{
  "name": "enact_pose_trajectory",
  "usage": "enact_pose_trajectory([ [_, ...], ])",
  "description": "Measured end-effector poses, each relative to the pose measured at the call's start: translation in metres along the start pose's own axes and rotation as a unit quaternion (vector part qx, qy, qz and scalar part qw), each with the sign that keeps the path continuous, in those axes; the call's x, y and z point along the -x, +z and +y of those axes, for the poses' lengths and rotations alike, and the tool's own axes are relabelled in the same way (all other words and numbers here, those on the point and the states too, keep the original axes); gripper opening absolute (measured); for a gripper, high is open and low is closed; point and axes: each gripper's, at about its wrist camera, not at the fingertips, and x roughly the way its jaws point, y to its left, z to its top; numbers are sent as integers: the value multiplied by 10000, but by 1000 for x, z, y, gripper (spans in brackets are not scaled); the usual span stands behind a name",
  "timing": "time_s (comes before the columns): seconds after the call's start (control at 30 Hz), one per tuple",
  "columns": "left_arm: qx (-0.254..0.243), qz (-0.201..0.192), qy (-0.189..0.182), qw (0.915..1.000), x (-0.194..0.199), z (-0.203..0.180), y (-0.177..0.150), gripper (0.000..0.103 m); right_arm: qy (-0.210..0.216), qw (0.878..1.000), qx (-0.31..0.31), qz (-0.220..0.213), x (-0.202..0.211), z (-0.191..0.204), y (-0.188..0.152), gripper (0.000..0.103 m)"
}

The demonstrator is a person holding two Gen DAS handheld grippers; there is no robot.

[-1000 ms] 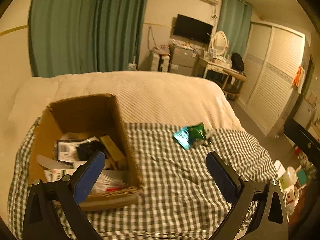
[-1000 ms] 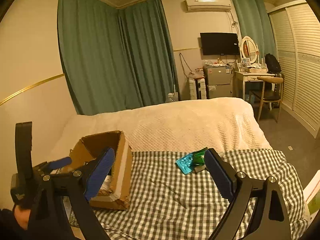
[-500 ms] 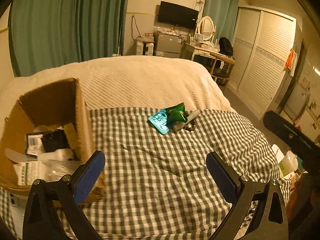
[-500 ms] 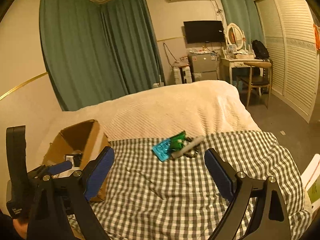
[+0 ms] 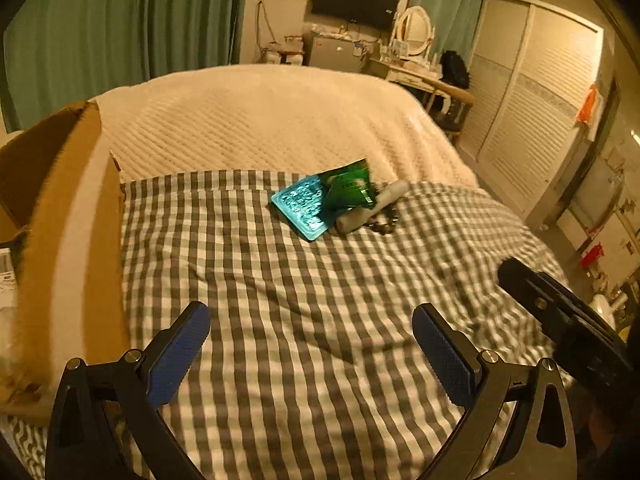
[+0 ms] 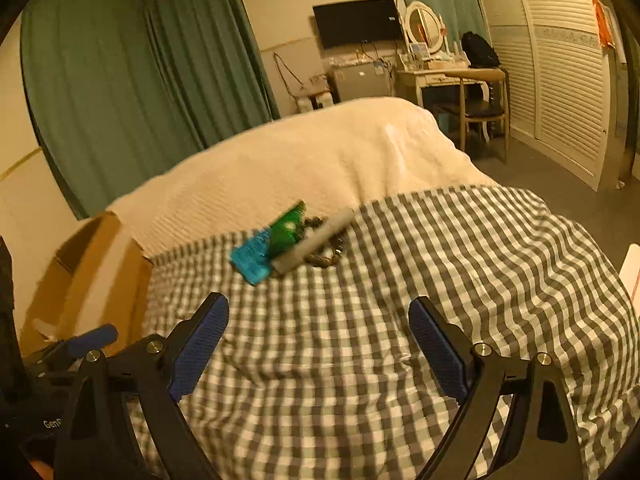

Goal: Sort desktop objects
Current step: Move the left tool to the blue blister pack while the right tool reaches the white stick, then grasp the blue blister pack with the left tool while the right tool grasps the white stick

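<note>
A small pile lies on the checked cloth (image 5: 304, 300) ahead of both grippers: a teal blister pack (image 5: 301, 207), a green packet (image 5: 349, 191), a grey tube (image 5: 370, 208) and a dark bead string (image 5: 384, 225). In the right wrist view the pack (image 6: 252, 258), packet (image 6: 286, 229), tube (image 6: 316, 242) and beads (image 6: 326, 255) lie just beyond the fingers. My left gripper (image 5: 310, 350) is open and empty. My right gripper (image 6: 318, 342) is open and empty. A cardboard box (image 5: 68, 216) stands at the left; it also shows in the right wrist view (image 6: 92, 268).
The cloth covers the near end of a bed with a cream quilt (image 5: 272, 116). The right gripper's body (image 5: 568, 320) shows at the right of the left wrist view. A desk and chair (image 6: 472, 96) and louvred wardrobe doors (image 6: 560, 80) stand to the right.
Both grippers have swung right, away from the box, and come closer to the pile. The box has slid to the left edge of both views. Both stay open.
</note>
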Motion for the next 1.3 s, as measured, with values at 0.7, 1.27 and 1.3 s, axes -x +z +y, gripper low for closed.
enact_pose_trajectory([
  [0.7,416,114,72,9990,-152,34,71,101,256,9966,-531,579,-141,-29,39,60],
  [1.27,-431,61,-262,9987,-115,14,68,5,284,9965,-477,626,-168,-18,46,17],
  [1.3,-487,44,-299,9984,-107,11,67,5,265,9968,-452,603,-161,-20,47,17],
])
